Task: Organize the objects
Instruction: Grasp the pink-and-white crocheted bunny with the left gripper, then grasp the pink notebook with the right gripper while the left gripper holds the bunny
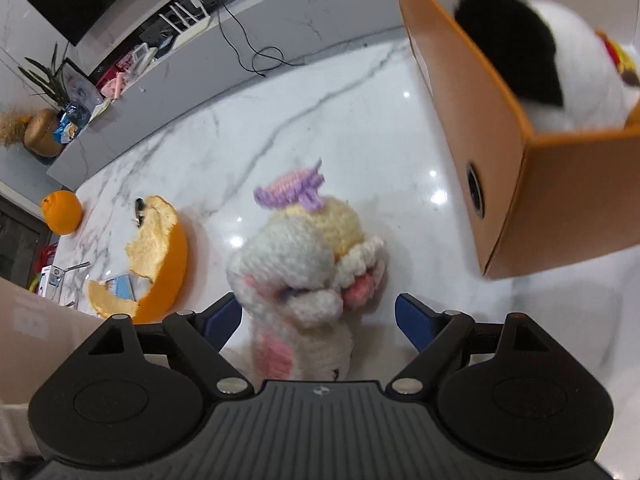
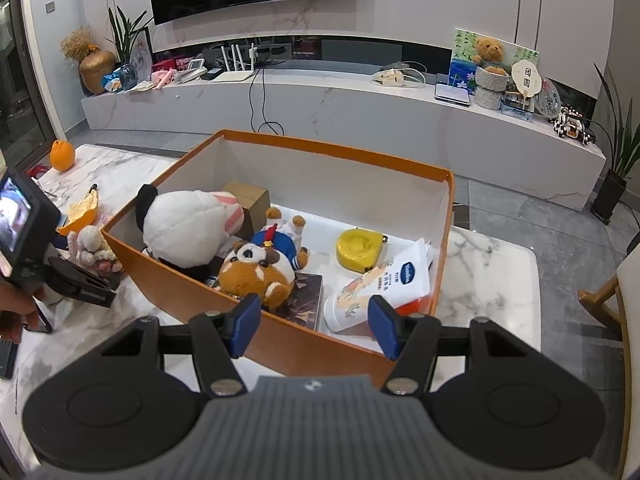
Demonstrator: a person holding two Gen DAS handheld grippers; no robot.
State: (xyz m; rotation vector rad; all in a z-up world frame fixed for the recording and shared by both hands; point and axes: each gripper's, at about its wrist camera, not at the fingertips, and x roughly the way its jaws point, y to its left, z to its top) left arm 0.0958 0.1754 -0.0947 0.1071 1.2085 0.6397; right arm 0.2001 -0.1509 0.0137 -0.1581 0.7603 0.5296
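A crocheted bunny doll (image 1: 304, 280) is seen lying on the marble worktop (image 1: 248, 140) between the widely parted, untouching jaws of the left gripper (image 1: 318, 320), with an orange box (image 2: 280, 344) straddled unpinched at its near wall by the half-open right gripper (image 2: 314, 326) jaws, plush toys (image 2: 256, 268) lying beyond inside.

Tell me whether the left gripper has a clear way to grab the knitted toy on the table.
Probably yes. The left gripper is open, with the knitted toy already between its fingers and nothing in between. The orange box and orange peel sit off to either side.
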